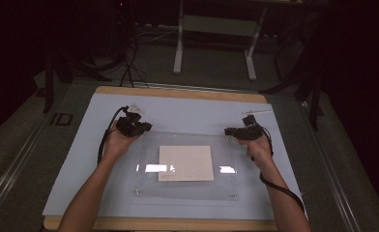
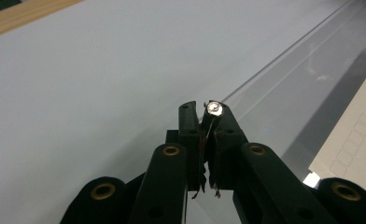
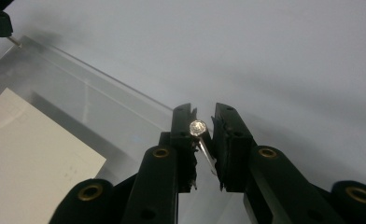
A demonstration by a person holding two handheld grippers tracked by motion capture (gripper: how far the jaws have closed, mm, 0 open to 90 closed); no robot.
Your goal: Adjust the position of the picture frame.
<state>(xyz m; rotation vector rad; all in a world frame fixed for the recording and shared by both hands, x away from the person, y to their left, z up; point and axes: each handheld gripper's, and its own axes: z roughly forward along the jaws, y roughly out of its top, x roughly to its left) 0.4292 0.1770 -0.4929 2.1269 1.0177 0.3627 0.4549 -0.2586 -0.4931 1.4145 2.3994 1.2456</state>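
**Step in hand: seating the two far corner screws of the clear plate**

1. At the near edge of the clear plate (image 1: 187, 193), two small corner fasteners (image 1: 137, 192) are seen in place, one at each near corner. The near edge is therefore judged to be fixed, and work is confined to the far edge.
2. The paper sheet (image 1: 185, 163) is seen flat beneath the plate, near its middle. No true container is present. The plate serves as a cover, and the sheet is the only thing enclosed under it. The sheet is not to be shifted while the corners are handled.
3. The left gripper (image 2: 202, 108) is clamped tight on the left screw (image 2: 214, 108), whose bright head shows at the jaw tips, at the far left corner of the plate.
4. The right gripper (image 3: 204, 112) is held at the far right corner with its jaws partly apart. The right screw (image 3: 198, 126) lies slanted between them, its head against one jaw. Whether it is firmly pinched cannot be told.
5. Each screw is best kept upright over its corner hole. The slanted right screw is best straightened first, since a tilted entry could bind or lift the plate.
6. Beyond the plate, the pale mat (image 1: 178, 108) is seen spread over the counter (image 1: 178, 93).
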